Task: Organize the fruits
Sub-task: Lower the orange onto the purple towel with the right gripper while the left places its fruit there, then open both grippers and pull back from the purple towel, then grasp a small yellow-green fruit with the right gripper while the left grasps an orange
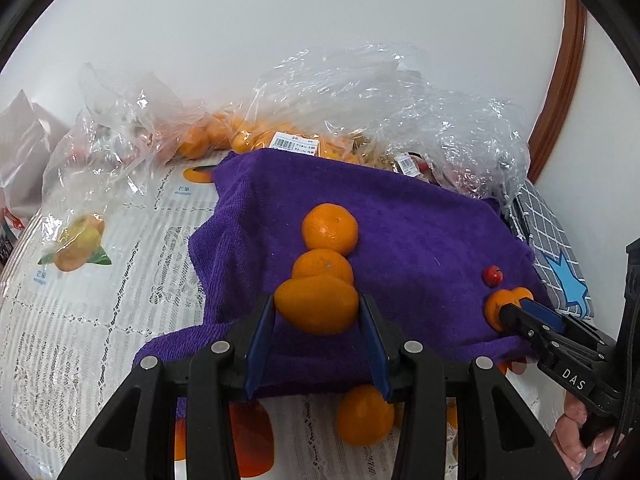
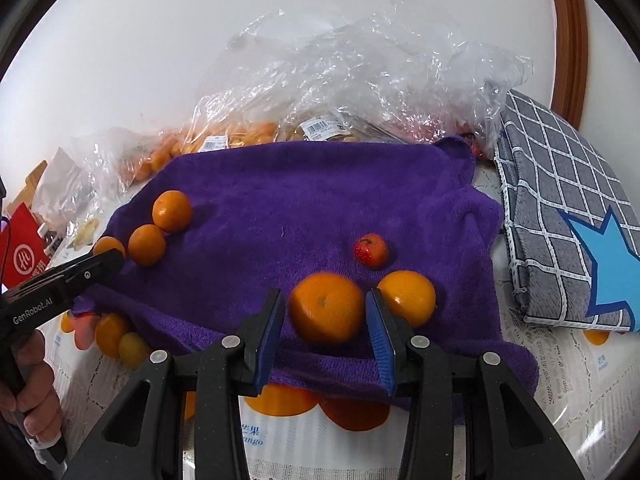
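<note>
A purple towel (image 1: 420, 232) (image 2: 280, 200) lies spread on the table. My left gripper (image 1: 317, 300) is shut on an orange (image 1: 316, 308), low over the towel's near left part. Two more oranges (image 1: 330, 229) (image 1: 322, 266) sit in a row just beyond it. My right gripper (image 2: 324, 296) is shut on another orange (image 2: 326, 308). Beside that one, on the towel, rest a further orange (image 2: 408, 298) and a small red fruit (image 2: 370, 250). Each wrist view also shows the other gripper from the side, the left gripper (image 2: 110, 260) and the right gripper (image 1: 514, 308).
Crinkled clear plastic bags (image 1: 360, 92) (image 2: 360, 72) with several oranges lie behind the towel against the wall. A grey checked cloth with a blue star (image 2: 560, 200) lies on the right. Loose oranges (image 1: 364, 414) (image 2: 112, 334) sit on the lace tablecloth by the towel's near edge. A red packet (image 2: 24, 256) stands far left.
</note>
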The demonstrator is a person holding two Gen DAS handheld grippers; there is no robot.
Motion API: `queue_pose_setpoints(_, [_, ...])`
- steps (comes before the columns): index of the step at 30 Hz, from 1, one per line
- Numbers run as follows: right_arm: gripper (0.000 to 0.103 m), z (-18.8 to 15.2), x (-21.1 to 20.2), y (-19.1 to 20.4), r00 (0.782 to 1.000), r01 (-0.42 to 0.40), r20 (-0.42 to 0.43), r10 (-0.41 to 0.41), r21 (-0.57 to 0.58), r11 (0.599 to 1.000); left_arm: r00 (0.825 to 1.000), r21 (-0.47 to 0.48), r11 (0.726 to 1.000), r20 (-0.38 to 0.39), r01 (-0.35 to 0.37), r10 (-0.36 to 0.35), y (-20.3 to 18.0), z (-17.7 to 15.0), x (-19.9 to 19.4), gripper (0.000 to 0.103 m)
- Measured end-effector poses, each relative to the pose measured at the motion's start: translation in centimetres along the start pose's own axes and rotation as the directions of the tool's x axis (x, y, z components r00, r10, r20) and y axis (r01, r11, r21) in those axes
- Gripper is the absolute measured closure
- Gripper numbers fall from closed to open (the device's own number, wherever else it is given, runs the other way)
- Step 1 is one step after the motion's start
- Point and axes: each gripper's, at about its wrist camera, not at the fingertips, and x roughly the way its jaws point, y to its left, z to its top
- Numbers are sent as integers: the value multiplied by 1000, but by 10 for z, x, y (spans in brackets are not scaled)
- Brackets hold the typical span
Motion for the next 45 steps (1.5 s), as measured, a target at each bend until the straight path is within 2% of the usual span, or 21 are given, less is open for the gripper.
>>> queue_pose_setpoints(6, [60, -2, -4, -3, 1000, -27, 11, 27, 15, 1000, 1000, 6, 1000, 9, 2, -2, 0, -1, -2, 62])
queue_pose_setpoints(10, [49, -3, -10, -3, 998, -40, 39, 39, 26, 999, 1000, 3, 1000, 13, 22, -22, -1, -2, -3, 55])
queue_pose_setpoints(14, [49, -4, -19, -1, 997, -38, 74, 36, 26, 999, 1000, 17, 1000, 17, 13, -13, -4, -2, -3, 53])
queue_pose_setpoints(24, [51, -8, -35, 11, 994, -37, 102, 37, -2, 999, 999, 13, 999, 44, 31, -32, -1, -5, -13, 47])
queue_pose_setpoints(27, [56, -14, -38, 16, 994, -59, 85, 61, -19, 998, 998, 13, 1000, 61, 20, -20, 0, -9, -19, 46])
queue_pose_setpoints(32, [56, -29, -46, 28, 991, -123, 52, 124, -20, 992, 995, 0, 1000, 95, 23, -23, 9, -17, -36, 44])
queue_pose_setpoints(37, [56, -49, -54, 44, 973, -231, 12, 231, -5, 973, 997, -11, 1000, 78, 22, -21, 20, -26, -45, 44])
queue_pose_setpoints(44, [56, -60, -44, 64, 973, -222, -76, 218, -46, 974, 997, -49, 999, 75, 19, -16, 32, -30, -54, 44])
queue_pose_setpoints(45, [59, -61, -40, 68, 976, -201, -93, 195, -59, 978, 997, -53, 998, 73, 23, -19, 32, -30, -55, 44])
